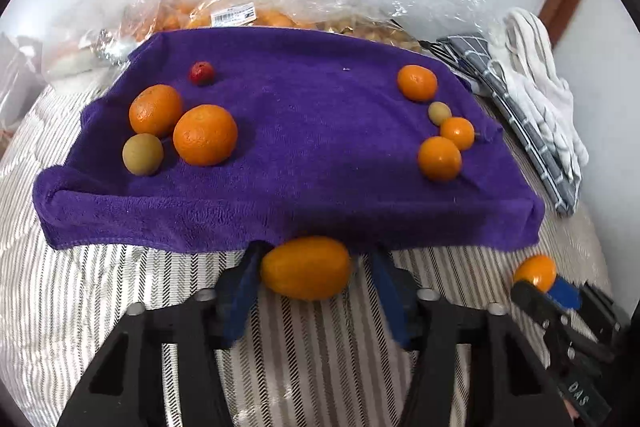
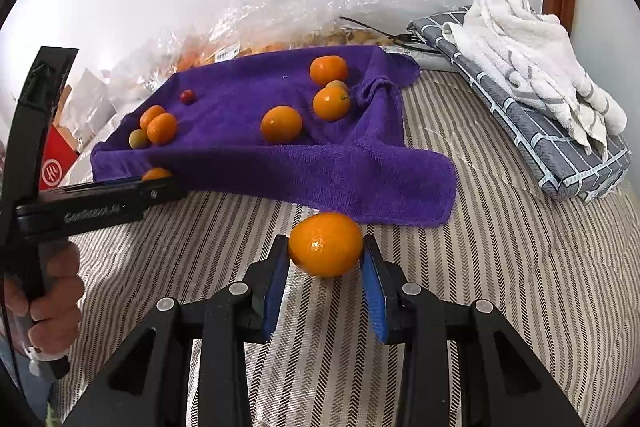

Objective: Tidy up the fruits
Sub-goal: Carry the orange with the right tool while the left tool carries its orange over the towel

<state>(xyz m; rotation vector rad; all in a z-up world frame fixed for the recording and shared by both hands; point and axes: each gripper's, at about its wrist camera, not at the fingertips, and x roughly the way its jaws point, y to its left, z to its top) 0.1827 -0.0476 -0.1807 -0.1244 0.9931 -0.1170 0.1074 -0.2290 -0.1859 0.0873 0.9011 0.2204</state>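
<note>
My left gripper [image 1: 307,269] is shut on an oval orange kumquat [image 1: 306,267], held just in front of the purple towel [image 1: 304,123]. My right gripper [image 2: 325,247] is shut on another orange kumquat [image 2: 325,244] over the striped cloth, in front of the towel [image 2: 280,163]. On the towel's left lie two oranges [image 1: 205,135], a greenish round fruit [image 1: 142,153] and a small red fruit [image 1: 201,73]. On its right lie three small orange fruits [image 1: 439,158] and a small greenish one [image 1: 439,112]. The right gripper also shows in the left wrist view [image 1: 538,277].
A clear plastic bag of fruit [image 1: 256,15] lies behind the towel against the white wall. A grey patterned cloth [image 2: 552,147] with a white striped towel [image 2: 528,43] on it lies to the right. A red box [image 2: 60,163] stands at the left. Everything rests on a striped cloth [image 2: 500,287].
</note>
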